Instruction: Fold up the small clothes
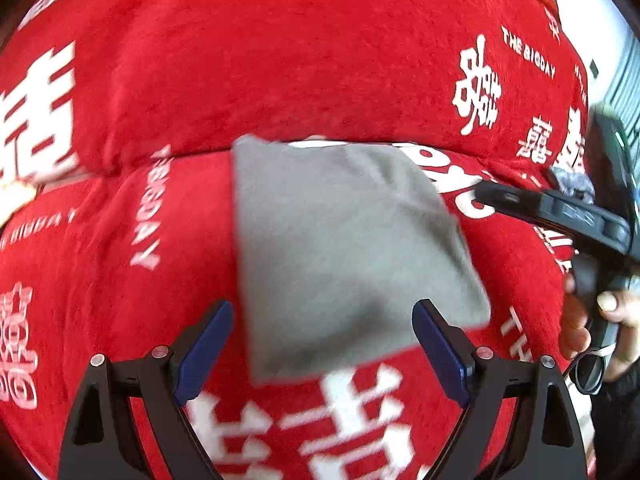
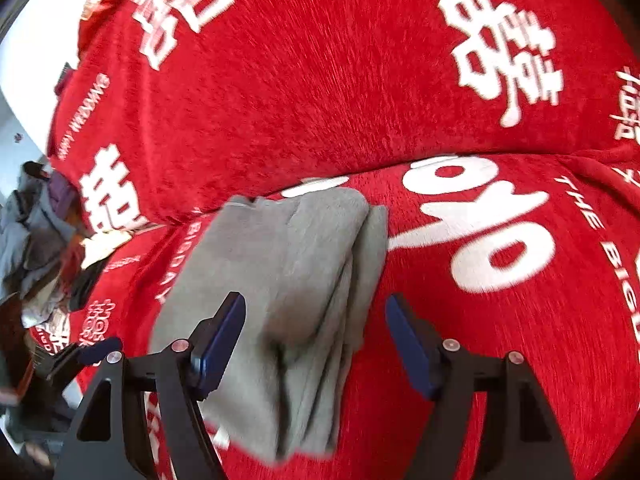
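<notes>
Red plush cover [image 1: 280, 60] with white lettering fills both views, draped over a cushioned seat and backrest. At 9 o'clock in the right wrist view, a heap of mixed clothes [image 2: 40, 240] sits at the cover's edge, likely the unfolded stock.

Grey garment [image 1: 344, 248] lies flat on the seat, already folded into a compact rectangle; layered edges show in the right wrist view [image 2: 288, 300]. The fold looks done, so the step in hand is probably a clean let-go: lift straight off without dragging the top layer, and press down any edge that springs up.

Left gripper [image 1: 322, 344] has its jaws wide apart and empty, with the garment at 12 o'clock, its near edge between the tips. Right gripper [image 2: 316, 344] is also spread and grips nothing, the garment's right half lying between its tips, reaching to 11 o'clock. A hand [image 1: 600, 320] holds the right gripper at 3 o'clock in the left view.
</notes>
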The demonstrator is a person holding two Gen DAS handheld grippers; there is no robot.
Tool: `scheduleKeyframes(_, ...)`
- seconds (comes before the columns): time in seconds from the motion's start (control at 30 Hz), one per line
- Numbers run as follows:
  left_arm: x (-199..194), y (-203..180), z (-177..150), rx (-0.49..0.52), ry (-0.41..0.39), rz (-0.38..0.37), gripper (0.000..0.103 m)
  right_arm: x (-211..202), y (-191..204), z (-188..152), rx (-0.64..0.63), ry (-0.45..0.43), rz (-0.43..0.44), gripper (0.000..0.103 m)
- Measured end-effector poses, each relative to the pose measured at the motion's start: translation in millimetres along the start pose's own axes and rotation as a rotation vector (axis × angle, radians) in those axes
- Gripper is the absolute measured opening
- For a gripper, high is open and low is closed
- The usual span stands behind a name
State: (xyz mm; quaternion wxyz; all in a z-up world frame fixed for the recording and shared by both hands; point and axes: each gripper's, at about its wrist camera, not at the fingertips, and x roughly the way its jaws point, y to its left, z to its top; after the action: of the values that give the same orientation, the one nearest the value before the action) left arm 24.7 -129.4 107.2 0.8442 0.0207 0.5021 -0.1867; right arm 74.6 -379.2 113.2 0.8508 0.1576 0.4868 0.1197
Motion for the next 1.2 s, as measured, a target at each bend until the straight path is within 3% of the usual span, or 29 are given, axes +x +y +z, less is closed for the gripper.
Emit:
scheduleKeyframes(0.1,33,-13,17,0.014,0.045,0.057,0.091,40,1,19,-0.013,0.090,-0.049,0.077)
scheduleKeyframes(0.17,55,-16,22,0.009,0.062,0.148,0.091,61,7,26,-0.047,0.127,-0.081,0.075)
scheduleKeyframes(0.2,58,-17,22,0.016,0.061,0.162,0.097,69,7,26,-0.063,0.140,-0.095,0.073)
scheduleKeyframes(0.23,63,-19,21,0.030,0.059,0.174,0.102,79,8,27,-0.077,0.157,-0.106,0.061)
scheduleKeyframes(0.27,65,-21,21,0.034,0.055,0.180,0.102,89,6,27,-0.084,0.178,-0.102,0.041)
scheduleKeyframes(0.37,69,-23,19,0.048,0.042,0.188,0.102,97,1,33,-0.035,0.153,-0.060,0.026)
scheduleKeyframes(0.47,72,-22,19,0.055,0.034,0.176,0.102,100,-5,45,-0.001,0.117,-0.079,0.022)
scheduleKeyframes(0.57,73,-22,20,0.057,0.031,0.170,0.102,110,-11,51,0.006,0.133,-0.080,0.023)
scheduleKeyframes(0.63,74,-21,21,0.054,0.032,0.171,0.102,108,-9,53,-0.021,0.145,-0.096,0.030)
scheduleKeyframes(0.73,73,-21,21,0.048,0.036,0.166,0.102,82,3,56,-0.053,0.091,-0.144,0.036)
scheduleKeyframes(0.8,71,-20,21,0.034,0.041,0.163,0.102,63,15,55,-0.090,0.048,-0.130,0.051)
scheduleKeyframes(0.87,66,-18,22,0.009,0.043,0.153,0.102,49,33,51,-0.150,0.020,-0.095,0.075)
scheduleKeyframes(1.03,54,-9,19,-0.034,0.045,0.140,0.102,63,67,45,-0.249,0.075,-0.017,0.076)
scheduleKeyframes(1.13,53,-1,18,-0.059,0.060,0.145,0.102,93,63,45,-0.205,0.140,-0.014,0.076)
scheduleKeyframes(1.2,52,5,20,-0.071,0.069,0.147,0.102,115,52,46,-0.189,0.176,-0.063,0.075)
